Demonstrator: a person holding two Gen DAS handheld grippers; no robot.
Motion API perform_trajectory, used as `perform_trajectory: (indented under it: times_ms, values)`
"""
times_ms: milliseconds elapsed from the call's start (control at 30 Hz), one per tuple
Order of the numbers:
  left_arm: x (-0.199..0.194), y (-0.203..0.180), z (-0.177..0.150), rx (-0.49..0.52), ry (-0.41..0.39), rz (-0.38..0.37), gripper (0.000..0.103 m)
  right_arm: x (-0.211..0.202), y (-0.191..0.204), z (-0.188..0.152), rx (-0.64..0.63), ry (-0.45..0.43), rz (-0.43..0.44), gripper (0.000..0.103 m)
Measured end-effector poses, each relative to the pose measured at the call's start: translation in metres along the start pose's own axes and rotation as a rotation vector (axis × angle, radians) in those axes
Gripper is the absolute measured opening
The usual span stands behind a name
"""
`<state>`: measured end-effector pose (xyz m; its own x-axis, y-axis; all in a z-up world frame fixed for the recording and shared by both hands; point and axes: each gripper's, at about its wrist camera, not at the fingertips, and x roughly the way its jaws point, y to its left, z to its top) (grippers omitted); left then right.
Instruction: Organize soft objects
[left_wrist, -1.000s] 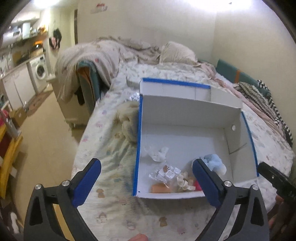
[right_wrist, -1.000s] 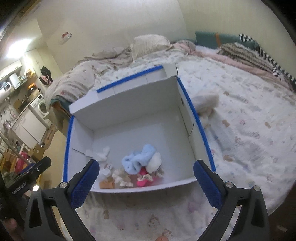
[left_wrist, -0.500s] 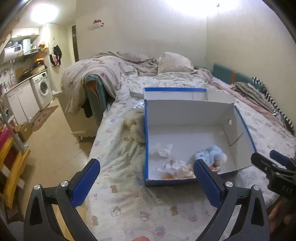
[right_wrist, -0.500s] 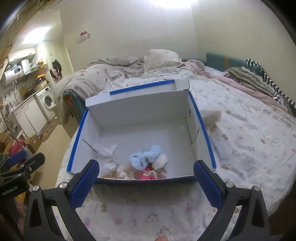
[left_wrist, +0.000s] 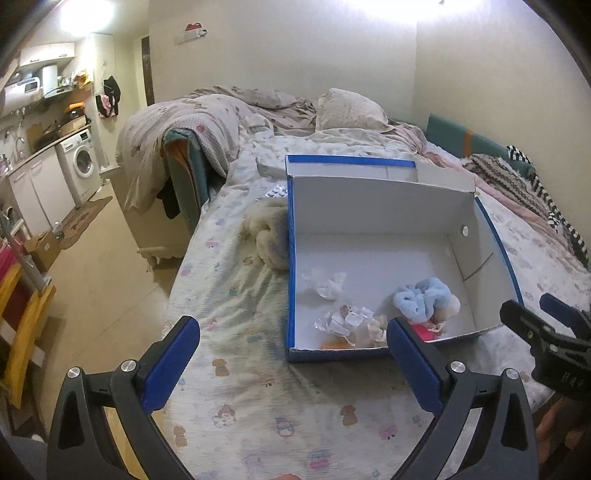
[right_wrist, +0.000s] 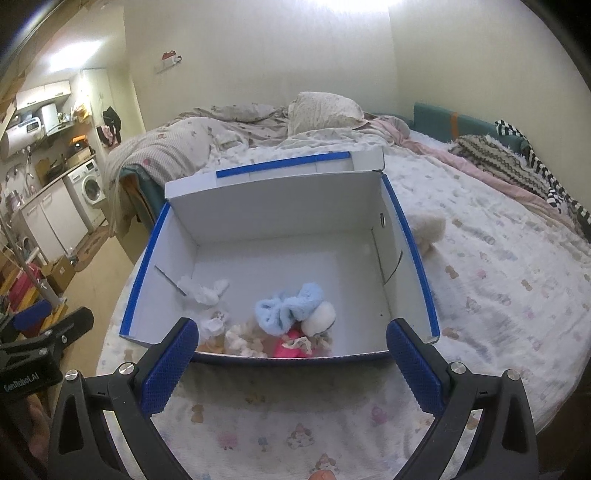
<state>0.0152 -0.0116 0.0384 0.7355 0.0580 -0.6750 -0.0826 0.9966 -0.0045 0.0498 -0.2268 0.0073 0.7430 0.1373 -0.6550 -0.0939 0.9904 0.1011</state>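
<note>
A white cardboard box with blue edges (left_wrist: 388, 221) (right_wrist: 280, 218) lies open on the bed. Inside, near its front wall, lie a light blue fluffy scrunchie (left_wrist: 421, 297) (right_wrist: 288, 306), a white pompom (right_wrist: 318, 322), a pink item (right_wrist: 291, 347), a crumpled white cloth (left_wrist: 325, 284) (right_wrist: 203, 291) and small plastic-wrapped pieces (left_wrist: 345, 321). A cream fluffy object (left_wrist: 267, 240) lies on the bed left of the box; another (right_wrist: 428, 230) lies at its right side. My left gripper (left_wrist: 291, 354) and right gripper (right_wrist: 291, 354) are both open and empty, held above the bed in front of the box.
The bed (left_wrist: 240, 387) has a patterned sheet, a rumpled quilt (left_wrist: 192, 125) and pillow (left_wrist: 347, 110) at the far end, striped blankets (right_wrist: 517, 166) at right. Left of the bed are floor, a washing machine (left_wrist: 83, 162) and a yellow rack (left_wrist: 22, 325).
Both grippers have pulled back and up from the box, so it looks smaller and farther. The jaws stay open and the box contents have not moved.
</note>
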Motion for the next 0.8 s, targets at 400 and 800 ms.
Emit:
perform_trajectory:
  times_ms: [400,800]
  values:
    - [-0.0018,-0.0015,0.0002,0.002,-0.007,-0.007,0.101,-0.0014,0.0013,0.0015,-0.011,-0.003,0.0,0.103]
    - [-0.0025,0.0,-0.0002,0.005,-0.006,-0.019,0.101,-0.0022,0.0024,0.0018,-0.018,-0.005,-0.005,0.103]
